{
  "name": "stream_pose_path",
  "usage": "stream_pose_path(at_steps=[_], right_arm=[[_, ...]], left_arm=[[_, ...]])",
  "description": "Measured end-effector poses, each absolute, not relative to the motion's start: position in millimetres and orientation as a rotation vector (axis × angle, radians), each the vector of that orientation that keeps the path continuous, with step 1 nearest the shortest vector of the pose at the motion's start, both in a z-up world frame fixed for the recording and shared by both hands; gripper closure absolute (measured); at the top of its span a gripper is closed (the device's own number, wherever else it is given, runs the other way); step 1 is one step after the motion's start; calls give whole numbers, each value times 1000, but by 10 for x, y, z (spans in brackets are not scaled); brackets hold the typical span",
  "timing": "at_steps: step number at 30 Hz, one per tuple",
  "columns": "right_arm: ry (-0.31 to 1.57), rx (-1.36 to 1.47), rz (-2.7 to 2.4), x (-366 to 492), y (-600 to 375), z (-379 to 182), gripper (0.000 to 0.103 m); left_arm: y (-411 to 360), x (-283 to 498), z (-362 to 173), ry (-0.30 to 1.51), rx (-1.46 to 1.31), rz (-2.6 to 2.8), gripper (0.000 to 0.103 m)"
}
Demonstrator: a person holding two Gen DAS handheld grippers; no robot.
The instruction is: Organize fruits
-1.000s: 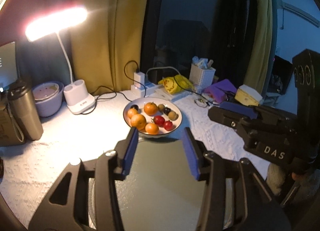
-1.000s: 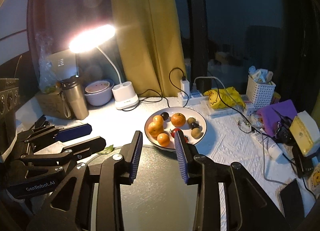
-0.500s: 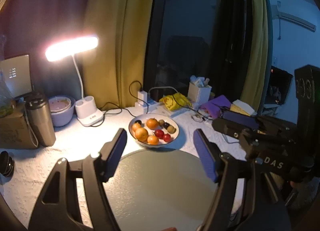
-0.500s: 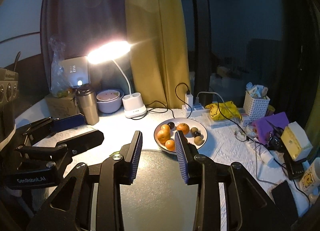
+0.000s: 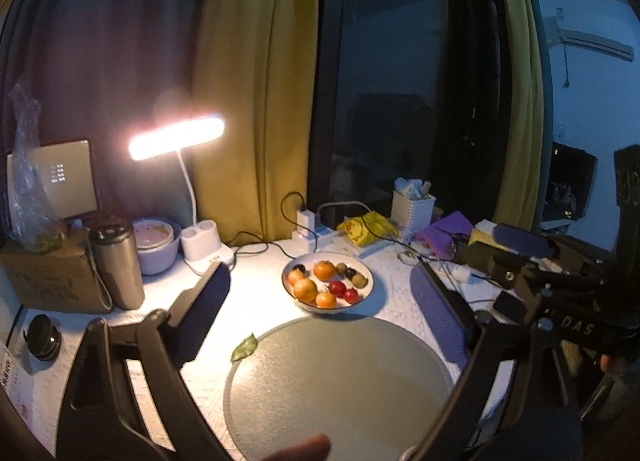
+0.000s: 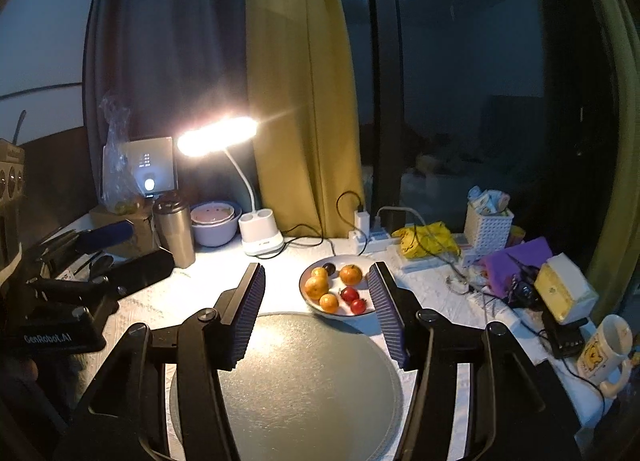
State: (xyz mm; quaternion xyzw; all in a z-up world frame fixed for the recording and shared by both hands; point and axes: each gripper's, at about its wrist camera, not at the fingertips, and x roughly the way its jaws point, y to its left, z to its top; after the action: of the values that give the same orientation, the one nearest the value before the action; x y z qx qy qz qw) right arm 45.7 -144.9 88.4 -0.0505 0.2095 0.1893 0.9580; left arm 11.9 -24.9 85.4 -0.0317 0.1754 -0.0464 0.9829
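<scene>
A white bowl [image 5: 289,292] [image 6: 305,293] holds several oranges [image 5: 305,288] [image 6: 316,286], red tomatoes [image 5: 338,287] [image 6: 349,294] and small dark and brown fruits [image 5: 351,273]. A large round grey glass plate [image 5: 340,385] [image 6: 292,389] lies in front of it, bare. My left gripper [image 5: 320,317] is wide open and empty, held above the plate's near side. My right gripper [image 6: 318,313] is open and empty, above the plate, its right finger overlapping the bowl's right rim. Each gripper shows in the other's view [image 5: 532,261] [image 6: 104,261].
A lit desk lamp [image 5: 202,245], a lilac bowl [image 5: 156,247], a steel tumbler [image 5: 116,265] and a cardboard box [image 5: 44,281] stand at back left. Cables, a yellow bag [image 6: 428,241], a white basket [image 6: 488,227], purple cloth and a mug [image 6: 608,353] crowd the right. A green leaf [image 5: 245,347] lies by the plate.
Both grippers have opened wider, the left first and the right in the last half second. Both have pulled back and risen, so the bowl looks smaller and farther away.
</scene>
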Motion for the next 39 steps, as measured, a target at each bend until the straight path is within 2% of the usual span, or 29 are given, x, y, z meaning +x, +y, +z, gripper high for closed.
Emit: stream_pose_path(at_steps=[3, 6, 22, 39], right_arm=[[398, -104, 372, 405, -1488, 965, 28], [381, -101, 351, 385, -1546, 1028, 22], [378, -109, 298, 566, -1683, 1081, 22], [396, -108, 283, 762, -1690, 1051, 22]], left_arm=[[-243, 76, 915, 329, -44, -81, 11], [-210, 48, 960, 301, -40, -71, 11], [36, 154, 1039, 234, -71, -46, 11], [21, 300, 1014, 245, -73, -55, 11]])
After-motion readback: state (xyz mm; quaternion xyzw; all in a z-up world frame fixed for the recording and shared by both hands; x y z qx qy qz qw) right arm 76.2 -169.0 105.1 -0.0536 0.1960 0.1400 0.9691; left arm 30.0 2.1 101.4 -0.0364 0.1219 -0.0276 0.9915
